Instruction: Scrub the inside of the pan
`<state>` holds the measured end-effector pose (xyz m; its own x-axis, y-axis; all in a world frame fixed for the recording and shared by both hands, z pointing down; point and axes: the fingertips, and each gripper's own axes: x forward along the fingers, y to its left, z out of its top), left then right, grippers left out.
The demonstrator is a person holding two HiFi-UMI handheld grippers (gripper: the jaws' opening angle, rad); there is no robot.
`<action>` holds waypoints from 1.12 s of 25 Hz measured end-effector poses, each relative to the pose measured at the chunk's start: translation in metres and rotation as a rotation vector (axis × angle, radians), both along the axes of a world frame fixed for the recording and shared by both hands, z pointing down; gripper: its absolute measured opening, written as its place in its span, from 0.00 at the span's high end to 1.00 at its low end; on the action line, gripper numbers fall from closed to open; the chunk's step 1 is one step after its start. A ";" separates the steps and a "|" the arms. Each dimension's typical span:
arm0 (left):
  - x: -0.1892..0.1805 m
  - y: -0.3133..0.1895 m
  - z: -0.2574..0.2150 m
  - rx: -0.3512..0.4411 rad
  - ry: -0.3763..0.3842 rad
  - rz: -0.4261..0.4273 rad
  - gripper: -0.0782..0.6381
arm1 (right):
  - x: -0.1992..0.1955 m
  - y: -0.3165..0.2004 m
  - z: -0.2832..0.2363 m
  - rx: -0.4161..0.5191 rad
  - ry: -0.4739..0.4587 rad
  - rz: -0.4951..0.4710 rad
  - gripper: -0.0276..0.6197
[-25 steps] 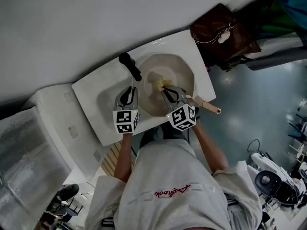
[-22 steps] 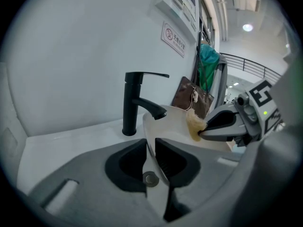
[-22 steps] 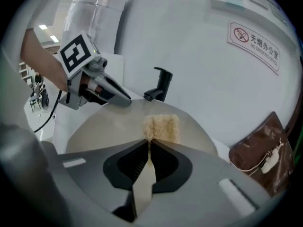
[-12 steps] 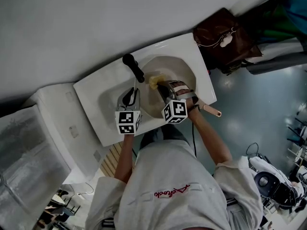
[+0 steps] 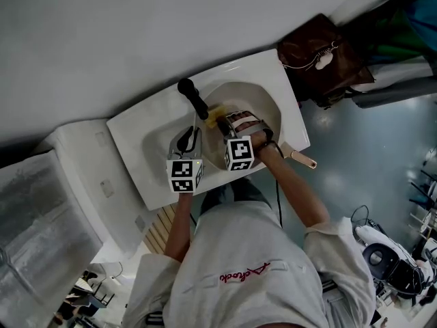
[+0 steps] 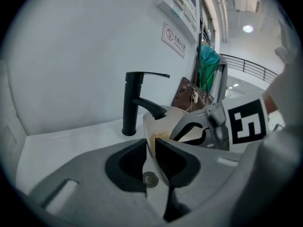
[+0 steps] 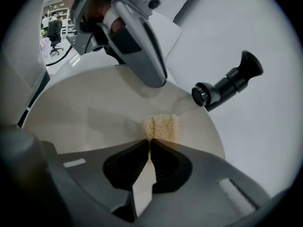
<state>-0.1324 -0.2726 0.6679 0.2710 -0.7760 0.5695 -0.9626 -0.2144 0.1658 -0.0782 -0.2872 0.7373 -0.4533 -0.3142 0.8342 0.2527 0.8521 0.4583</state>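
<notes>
A cream pan [image 5: 254, 100] lies tilted in the white sink [image 5: 135, 137], its wooden handle [image 5: 300, 158] sticking out over the front right edge. My left gripper [image 5: 190, 134] is shut on the pan's left rim [image 6: 156, 123], which passes between its jaws. My right gripper [image 5: 222, 120] is shut on a yellow sponge [image 5: 213, 113] pressed against the pan's inside wall [image 7: 94, 112] close to the black faucet [image 5: 192, 97]. In the right gripper view the sponge [image 7: 161, 126] sticks out past the closed jaws, with the left gripper [image 7: 135, 48] above it.
The black faucet [image 6: 135, 103] stands just behind the pan's far rim. A brown bag [image 5: 321, 50] sits right of the sink. A white fixture [image 5: 75, 156] adjoins the sink on the left. The wall runs along behind.
My right gripper has carried the sponge from the pan's middle leftwards and up to the rim near the faucet. The left gripper has stayed on the rim.
</notes>
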 end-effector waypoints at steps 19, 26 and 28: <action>0.000 0.000 0.001 -0.003 -0.003 -0.001 0.81 | 0.006 -0.036 0.021 0.031 0.082 0.060 0.92; 0.000 0.000 0.002 -0.008 -0.003 -0.001 0.81 | 0.032 -0.059 0.026 0.025 0.120 0.141 0.92; 0.000 -0.001 0.002 -0.007 -0.002 0.000 0.81 | 0.040 -0.064 0.028 0.018 0.133 0.162 0.92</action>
<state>-0.1325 -0.2732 0.6697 0.2696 -0.7722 0.5753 -0.9630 -0.2132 0.1651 -0.0380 -0.3507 0.7650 -0.2813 -0.3896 0.8770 0.1722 0.8785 0.4456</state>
